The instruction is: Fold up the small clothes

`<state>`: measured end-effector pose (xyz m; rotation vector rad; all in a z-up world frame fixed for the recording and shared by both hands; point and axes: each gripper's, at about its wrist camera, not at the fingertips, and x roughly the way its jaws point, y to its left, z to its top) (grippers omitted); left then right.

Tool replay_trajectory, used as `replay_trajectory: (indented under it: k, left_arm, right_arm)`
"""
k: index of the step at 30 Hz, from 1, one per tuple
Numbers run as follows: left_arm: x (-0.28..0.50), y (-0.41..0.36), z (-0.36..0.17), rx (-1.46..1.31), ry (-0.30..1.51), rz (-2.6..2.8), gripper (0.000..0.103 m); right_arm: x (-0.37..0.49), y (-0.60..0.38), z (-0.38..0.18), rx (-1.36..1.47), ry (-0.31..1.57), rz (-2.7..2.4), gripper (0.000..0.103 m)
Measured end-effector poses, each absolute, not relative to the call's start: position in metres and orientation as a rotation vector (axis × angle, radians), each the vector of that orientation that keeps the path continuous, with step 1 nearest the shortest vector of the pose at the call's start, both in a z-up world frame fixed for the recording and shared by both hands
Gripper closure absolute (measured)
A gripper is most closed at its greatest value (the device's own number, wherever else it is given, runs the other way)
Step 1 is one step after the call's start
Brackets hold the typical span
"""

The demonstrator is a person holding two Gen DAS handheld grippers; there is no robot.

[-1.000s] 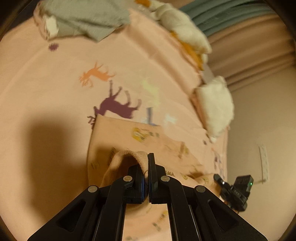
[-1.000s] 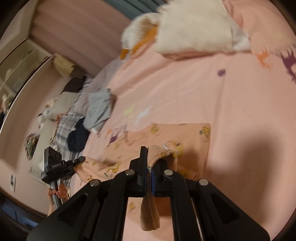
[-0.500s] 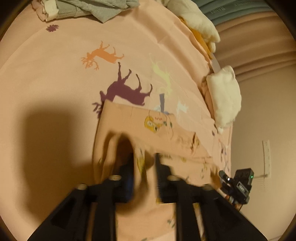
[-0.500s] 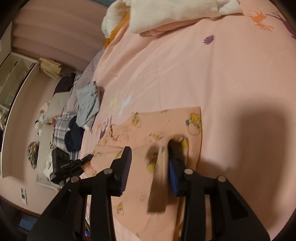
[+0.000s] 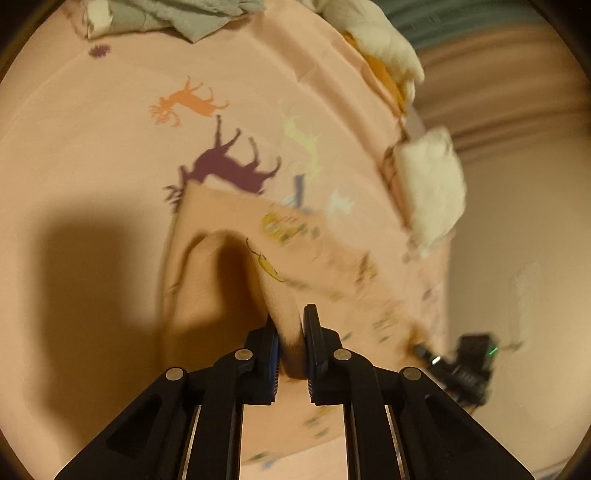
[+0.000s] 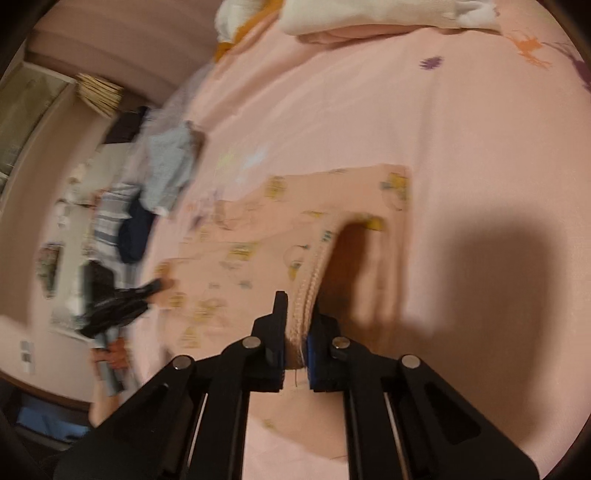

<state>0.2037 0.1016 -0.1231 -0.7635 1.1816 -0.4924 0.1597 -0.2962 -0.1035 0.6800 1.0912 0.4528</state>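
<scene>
- left gripper point(image 5: 290, 332): jaws just closed in again, now narrow, pads pinching a raised fold of the peach garment point(image 5: 317, 258). Fabric fills the gap between the pads.
- right gripper point(image 6: 298, 334): same, jaws just closed, narrow, clamped on a ribbed hem fold of the garment point(image 6: 258, 254). A strip of hem hangs down between the fingers.
- Garment: small, peach, cartoon prints, lying mostly flat on the pink bedsheet point(image 5: 92, 166), with the two pinched edges pulled up into arches that cast dark shadows.
- Each gripper shows in the other's view at the far end of the garment; the left one point(image 6: 122, 299) with a hand point(image 6: 114, 356) on its grip.
- Just past the garment: deer prints on the sheet, purple deer point(image 5: 229, 166) partly covered by the cloth edge, orange one beyond.
- Far: grey clothes point(image 5: 184, 14) at the top of the sheet, white pile point(image 5: 432, 188) at the bed edge; in the right view, blue-grey and dark clothes point(image 6: 166, 173) to the left, white fabric point(image 6: 369, 14) at top.
</scene>
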Motion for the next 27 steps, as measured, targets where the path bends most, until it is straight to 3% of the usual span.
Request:
replay_trajectory:
  k: [9,10,11,14,22,27]
  left_arm:
    - [0.269,0.121,-0.147,-1.123,1.118,-0.192,0.093]
    - [0.272,0.126,-0.151,-1.142,1.114,-0.156,0.093]
    - [0.276,0.130,-0.155,-1.155,1.114,-0.133,0.093]
    - [0.276,0.133,-0.154,-1.077,1.143,-0.131,0.093]
    - [0.224,0.120,-0.109,-0.700,1.095,-0.335,0.093]
    - [0.171,0.119,-0.108,-0.511,1.088,-0.368,0.093]
  right_arm:
    - [0.238,-0.336,-0.132,1.120,0.998,0.266,0.090]
    - [0.244,-0.339,-0.141,1.146,1.005,0.234,0.083]
    - [0.247,-0.342,-0.147,1.165,0.999,0.216,0.071]
    - [0.246,-0.348,-0.152,1.178,0.967,0.178,0.060]
    - [0.195,-0.338,-0.107,0.821,0.935,0.279,0.060]
    - [0.142,-0.330,-0.097,0.585,0.969,0.259,0.060]
